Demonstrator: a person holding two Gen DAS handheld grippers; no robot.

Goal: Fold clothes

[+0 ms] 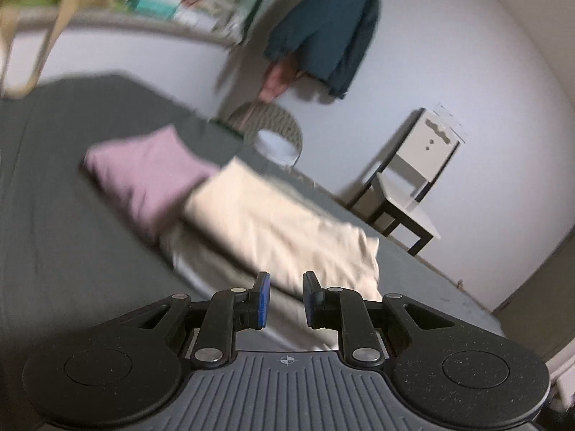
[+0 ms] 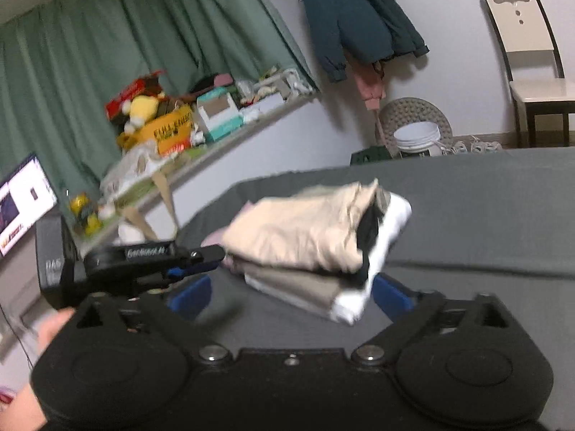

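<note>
Hovering over the bed, my left tongs stood slightly parted on nothing; my right tongs were spread wide, empty. A stack of folded clothes, cream garment on top, pink one beneath, sat on the dark grey bedsheet, just ahead. Risk, as I judged it: nudging a soft edge could topple the pile. Green curtain, teal jacket on white wall, pale chair behind.

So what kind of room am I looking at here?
Probably a bedroom at home: a bed with a stack of clothes, green curtains, and a jacket hanging on the wall.
</note>
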